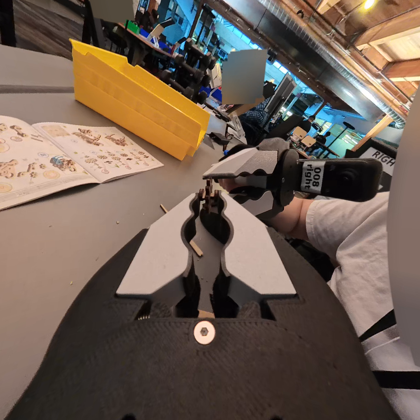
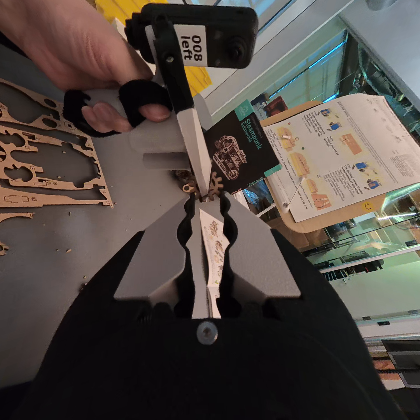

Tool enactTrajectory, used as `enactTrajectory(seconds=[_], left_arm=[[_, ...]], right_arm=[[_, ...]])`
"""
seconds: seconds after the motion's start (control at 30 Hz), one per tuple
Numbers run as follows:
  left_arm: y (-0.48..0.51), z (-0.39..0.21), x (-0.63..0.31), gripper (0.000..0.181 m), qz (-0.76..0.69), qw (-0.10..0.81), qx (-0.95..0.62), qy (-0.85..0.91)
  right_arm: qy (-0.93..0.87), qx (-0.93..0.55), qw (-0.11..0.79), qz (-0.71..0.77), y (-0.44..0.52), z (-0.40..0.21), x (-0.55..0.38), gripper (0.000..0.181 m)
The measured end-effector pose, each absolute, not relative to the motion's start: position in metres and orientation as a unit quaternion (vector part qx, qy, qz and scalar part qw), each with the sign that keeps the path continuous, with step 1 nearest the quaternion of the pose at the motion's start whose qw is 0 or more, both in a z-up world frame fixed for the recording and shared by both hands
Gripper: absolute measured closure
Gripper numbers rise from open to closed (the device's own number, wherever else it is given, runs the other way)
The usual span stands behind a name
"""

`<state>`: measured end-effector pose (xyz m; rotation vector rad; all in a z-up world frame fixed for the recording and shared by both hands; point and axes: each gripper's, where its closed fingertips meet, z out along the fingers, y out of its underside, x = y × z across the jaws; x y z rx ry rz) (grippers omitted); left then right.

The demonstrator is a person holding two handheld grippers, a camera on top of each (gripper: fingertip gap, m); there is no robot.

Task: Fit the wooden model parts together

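A small wooden gear assembly (image 1: 208,198) is held in the air between both grippers, above the grey table (image 1: 68,250). My left gripper (image 1: 209,201) is shut on its lower part. My right gripper (image 1: 213,185) comes in from the right and pinches its top end. In the right wrist view the right gripper (image 2: 205,198) is shut on the base of a toothed wooden gear (image 2: 215,183). The left gripper (image 2: 203,187) comes down from above and clamps the same assembly. A small ring-shaped piece (image 2: 187,188) sticks out on the left. The joint itself is hidden by the fingers.
A yellow bin (image 1: 141,102) and an open instruction booklet (image 1: 68,154) lie to the far left. Loose wooden sticks (image 1: 196,248) and crumbs lie on the table. A punched-out plywood sheet (image 2: 45,159), a black model box (image 2: 241,150) and an instruction sheet on a board (image 2: 329,159) are close by. Only a small space, under 4 cm, lies between the two pairs of fingers.
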<state>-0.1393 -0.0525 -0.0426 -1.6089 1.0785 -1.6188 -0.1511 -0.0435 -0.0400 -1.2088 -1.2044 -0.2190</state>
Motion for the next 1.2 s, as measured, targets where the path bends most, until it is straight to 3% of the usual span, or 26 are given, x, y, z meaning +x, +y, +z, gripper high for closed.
enactTrajectory(seconds=[0.07,0.1,0.23,0.33,0.53,0.73,0.8,0.87,1.2], left_arm=[[-0.058,-0.034,-0.141,0.166,-0.632,0.3,-0.586,0.409],[-0.063,-0.029,-0.143,0.152,-0.649,0.29,-0.573,0.408],[-0.066,-0.035,-0.15,0.152,-0.623,0.312,-0.569,0.437],[-0.056,-0.036,-0.15,0.175,-0.597,0.349,-0.579,0.431],[-0.03,-0.049,-0.165,0.15,-0.555,0.356,-0.613,0.434],[-0.029,-0.061,-0.161,0.146,-0.569,0.311,-0.638,0.416],[-0.037,-0.066,-0.157,0.151,-0.574,0.29,-0.64,0.421],[-0.046,-0.067,-0.155,0.178,-0.578,0.279,-0.628,0.441],[-0.05,-0.056,-0.165,0.181,-0.631,0.227,-0.633,0.388]], right_arm=[[-0.529,-0.518,0.665,-0.104,-0.047,-0.033,-0.15,0.16],[-0.529,-0.511,0.668,-0.113,-0.048,-0.031,-0.149,0.16],[-0.529,-0.494,0.676,-0.136,-0.052,-0.023,-0.147,0.16],[-0.528,-0.506,0.668,-0.137,-0.048,-0.026,-0.146,0.16],[-0.531,-0.583,0.609,-0.087,-0.028,-0.058,-0.133,0.16],[-0.53,-0.621,0.577,0.003,-0.032,-0.077,-0.151,0.16],[-0.537,-0.609,0.582,0.049,-0.044,-0.072,-0.165,0.16],[-0.541,-0.612,0.574,0.048,-0.046,-0.076,-0.168,0.16],[-0.538,-0.606,0.585,0.032,-0.05,-0.066,-0.176,0.16]])
